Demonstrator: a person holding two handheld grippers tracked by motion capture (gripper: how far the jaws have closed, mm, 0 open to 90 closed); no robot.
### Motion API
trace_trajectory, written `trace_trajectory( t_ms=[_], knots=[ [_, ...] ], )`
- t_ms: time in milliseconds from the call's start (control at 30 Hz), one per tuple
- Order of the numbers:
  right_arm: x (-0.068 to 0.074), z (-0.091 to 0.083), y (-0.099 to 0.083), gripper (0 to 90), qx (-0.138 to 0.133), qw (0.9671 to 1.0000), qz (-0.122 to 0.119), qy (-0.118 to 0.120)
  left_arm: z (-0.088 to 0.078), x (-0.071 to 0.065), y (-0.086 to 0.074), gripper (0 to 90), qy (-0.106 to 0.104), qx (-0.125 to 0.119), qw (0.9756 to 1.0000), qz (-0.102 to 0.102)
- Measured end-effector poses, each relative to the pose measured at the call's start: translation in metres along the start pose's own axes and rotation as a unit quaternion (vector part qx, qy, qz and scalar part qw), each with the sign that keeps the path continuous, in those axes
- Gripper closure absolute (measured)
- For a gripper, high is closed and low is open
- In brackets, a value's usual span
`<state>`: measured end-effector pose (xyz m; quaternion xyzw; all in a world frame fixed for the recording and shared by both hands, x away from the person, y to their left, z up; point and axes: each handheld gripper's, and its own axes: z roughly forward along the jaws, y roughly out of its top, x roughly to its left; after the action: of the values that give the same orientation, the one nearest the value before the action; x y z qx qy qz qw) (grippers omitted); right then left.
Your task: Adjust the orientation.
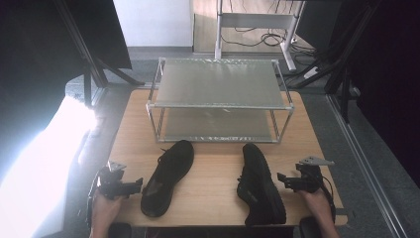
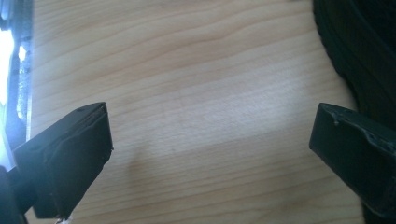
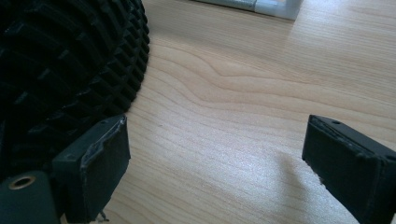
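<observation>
Two black shoes on a wooden table (image 1: pixel 213 163), in the lower half of the high view: the left shoe (image 1: pixel 167 176) lower centre-left, toe angled up and right; the right shoe (image 1: pixel 259 184) lower centre-right, toe pointing up the frame. Behind them, across the upper centre, a two-tier metal rack (image 1: pixel 218 99) with both shelves bare. Left gripper (image 1: pixel 130 187) at lower left, just beside the left shoe, jaws spread wide over bare wood with nothing between. Right gripper (image 1: pixel 283 180) at lower right, just beside the right shoe, jaws likewise wide and empty; ridged black sole (image 3: pixel 70 70) close at the left of the right gripper view. Probably light to moderate in weight, soft and yielding in the upper, stiffer at sole and heel. Best taken at the heel collar or across the sole edge, where the grip should hold without slipping. No brand, label or writing legible anywhere.
</observation>
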<state>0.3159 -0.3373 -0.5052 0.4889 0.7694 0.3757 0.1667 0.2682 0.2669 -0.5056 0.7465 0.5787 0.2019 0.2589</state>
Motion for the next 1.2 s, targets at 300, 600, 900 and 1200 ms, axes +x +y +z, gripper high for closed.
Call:
trace_trajectory(
  t_ms=[300, 600, 900, 1200],
  knots=[
    [0.000, 0.000, 0.001, 8.2, 0.000, 1.0000, 0.000, 0.002, 0.000, -0.015, 0.000, 0.9, -0.018, 0.007, 0.9993, 0.031],
    [0.001, 0.001, 0.001, 8.4, 0.001, 1.0000, -0.001, 0.003, -0.001, -0.030, 0.000, 1.3, -0.037, 0.017, 0.9976, 0.056],
    [0.001, 0.001, 0.002, 8.5, 0.000, 1.0000, -0.001, 0.004, 0.000, -0.057, 0.002, 0.0, -0.046, 0.023, 0.9938, 0.098],
    [0.002, 0.000, 0.002, 8.7, 0.001, 1.0000, -0.001, 0.003, 0.002, -0.068, 0.005, 0.0, -0.064, 0.019, 0.9917, 0.110]
  ],
)
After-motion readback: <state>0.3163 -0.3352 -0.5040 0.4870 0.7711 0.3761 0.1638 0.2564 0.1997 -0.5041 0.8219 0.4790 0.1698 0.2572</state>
